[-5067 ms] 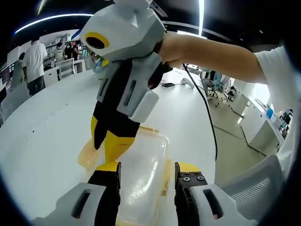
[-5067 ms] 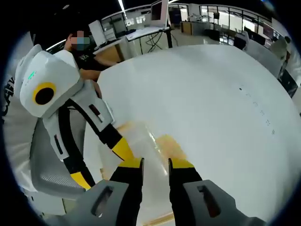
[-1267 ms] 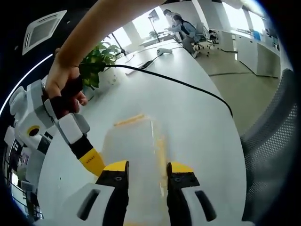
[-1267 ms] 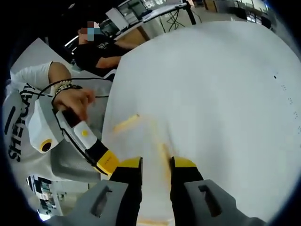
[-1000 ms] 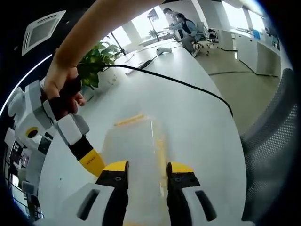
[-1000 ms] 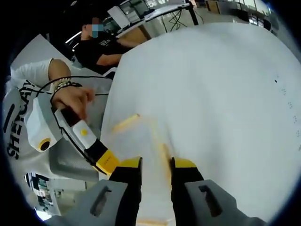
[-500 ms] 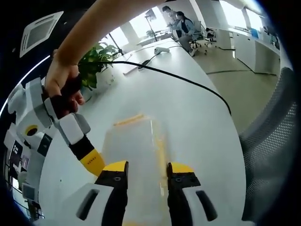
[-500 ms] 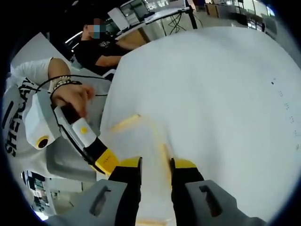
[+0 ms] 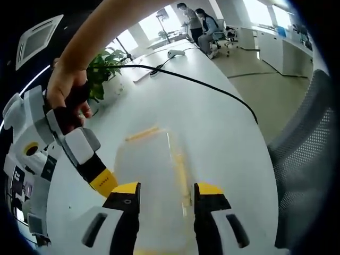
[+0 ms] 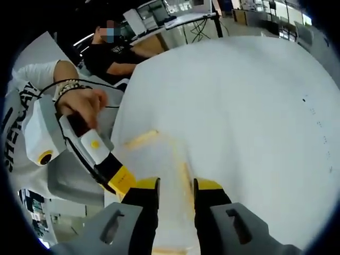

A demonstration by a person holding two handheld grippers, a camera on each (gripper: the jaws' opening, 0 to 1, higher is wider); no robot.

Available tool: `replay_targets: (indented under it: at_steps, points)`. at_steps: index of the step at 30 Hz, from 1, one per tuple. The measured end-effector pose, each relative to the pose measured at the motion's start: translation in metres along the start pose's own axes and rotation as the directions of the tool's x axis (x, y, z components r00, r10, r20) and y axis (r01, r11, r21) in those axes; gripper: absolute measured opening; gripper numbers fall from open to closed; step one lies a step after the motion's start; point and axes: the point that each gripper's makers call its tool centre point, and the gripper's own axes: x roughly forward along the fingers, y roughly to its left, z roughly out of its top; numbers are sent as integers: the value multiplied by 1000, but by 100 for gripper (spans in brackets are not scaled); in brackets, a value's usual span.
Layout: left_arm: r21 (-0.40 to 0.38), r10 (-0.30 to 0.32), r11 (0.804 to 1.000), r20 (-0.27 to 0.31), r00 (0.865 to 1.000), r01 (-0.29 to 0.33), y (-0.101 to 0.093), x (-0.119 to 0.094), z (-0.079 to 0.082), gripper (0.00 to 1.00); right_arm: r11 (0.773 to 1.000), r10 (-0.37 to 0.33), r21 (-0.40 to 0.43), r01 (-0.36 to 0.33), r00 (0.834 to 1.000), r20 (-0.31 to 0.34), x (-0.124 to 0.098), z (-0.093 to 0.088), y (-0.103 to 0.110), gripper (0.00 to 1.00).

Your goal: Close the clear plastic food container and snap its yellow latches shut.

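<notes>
The clear plastic container (image 9: 150, 178) lies on the white table with its lid down, right in front of my left gripper (image 9: 166, 192). The left jaws stand open just over its near end, nothing gripped between them. One yellow latch (image 9: 142, 133) runs along the far end and another yellow latch (image 9: 180, 169) along the right side. My right gripper (image 9: 101, 180), held by a hand (image 9: 66, 98), touches the container's left side with its yellow tips. In the right gripper view, the container (image 10: 159, 156) sits before my right gripper (image 10: 175, 187), open with a narrow gap above a side latch (image 10: 186, 174). The left gripper (image 10: 114, 178) comes in there.
The white table (image 9: 212, 122) spreads wide around the container. A black cable (image 9: 202, 87) trails across it toward the far end. A potted plant (image 9: 106, 66) stands at the back left. A grey mesh chair (image 9: 305, 159) is beside the table edge. A seated person (image 10: 114, 45) is beyond the table.
My left jaws have spread a little wider over the container's near end. Both views have shifted slightly. The container and the right gripper's narrow gap look the same.
</notes>
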Motion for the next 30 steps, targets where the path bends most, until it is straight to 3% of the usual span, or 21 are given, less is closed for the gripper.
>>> replay_targets:
  at_steps: [5,8,12,20,25,30]
  points:
    - [12,-12,1000,-6,1000,13,-6,1,0,48,999,-33,-1,33,999,5,-1,-2,-2,32]
    - [-33,-22,999,2,1000,22,-5,1,2,49,999,-41,-20,42,999,11,-2,-3,-3,33]
    - [-50,-33,998,18,999,34,-6,-1,5,54,998,-46,-42,45,999,-10,0,-8,0,44]
    - [-67,-34,997,19,999,35,-3,-5,4,58,996,-77,-54,77,997,10,-9,-10,-4,44]
    - [-94,-9,996,22,1000,11,9,-15,4,58,995,-92,-34,94,994,60,-23,-7,-13,45]
    - [-141,-3,990,2,1000,3,18,-19,-4,62,992,-119,-43,122,991,61,-29,-14,-14,48]
